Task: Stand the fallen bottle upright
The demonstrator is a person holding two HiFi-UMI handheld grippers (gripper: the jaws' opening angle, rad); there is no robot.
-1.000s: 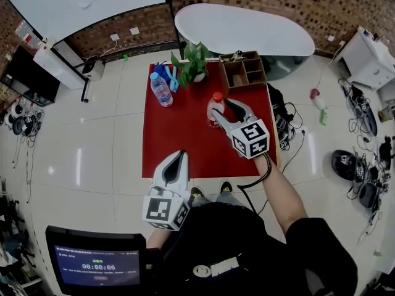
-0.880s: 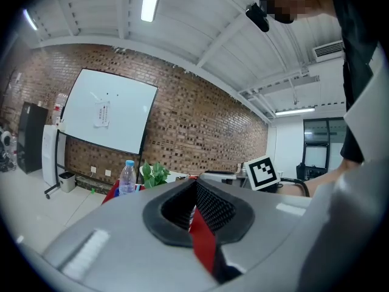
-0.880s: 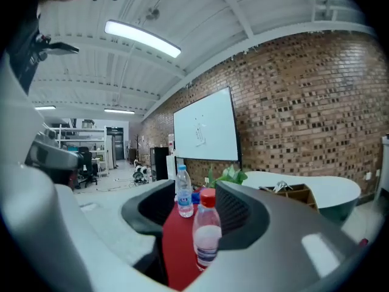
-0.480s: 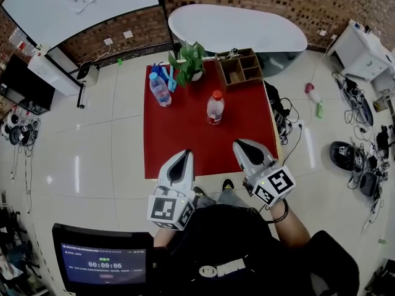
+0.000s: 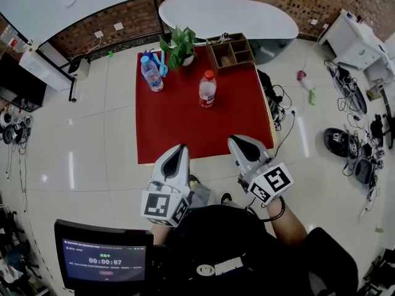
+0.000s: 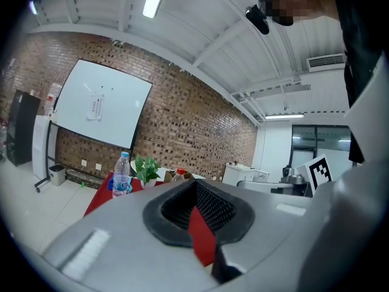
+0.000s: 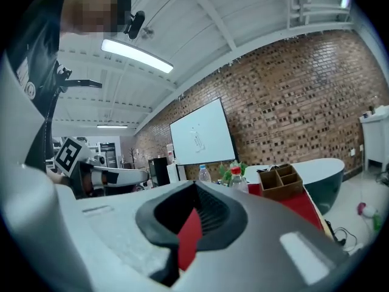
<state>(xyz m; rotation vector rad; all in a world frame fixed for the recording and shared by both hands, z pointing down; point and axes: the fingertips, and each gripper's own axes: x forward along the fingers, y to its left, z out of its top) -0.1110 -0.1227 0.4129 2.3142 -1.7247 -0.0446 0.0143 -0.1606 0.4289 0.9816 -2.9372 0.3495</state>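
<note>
A clear bottle with a red cap (image 5: pixel 207 90) stands upright on the red table (image 5: pixel 179 128), right of centre and towards the far side. It also shows small in the left gripper view as the red-capped bottle (image 6: pixel 178 174) and in the right gripper view as the red-capped bottle (image 7: pixel 234 177). My left gripper (image 5: pixel 179 149) hangs at the table's near edge, shut and empty. My right gripper (image 5: pixel 235 142) is beside it at the near right, also shut with nothing in it. Both grippers are well apart from the bottle. The closed jaws fill the left gripper (image 6: pixel 197 207) view and the right gripper (image 7: pixel 191 216) view.
A blue-capped bottle (image 5: pixel 151 74) stands at the far left of the table, with blue items behind it. A potted plant (image 5: pixel 177 44) and a wooden divided box (image 5: pixel 231 51) sit along the far edge. A white curved counter (image 5: pixel 228 17) lies beyond. Cables and gear lie on the floor at right.
My right gripper has drawn back from the red-capped bottle to the table's near edge, and its jaws have closed. The bottle stays upright. My left gripper has shifted a little.
</note>
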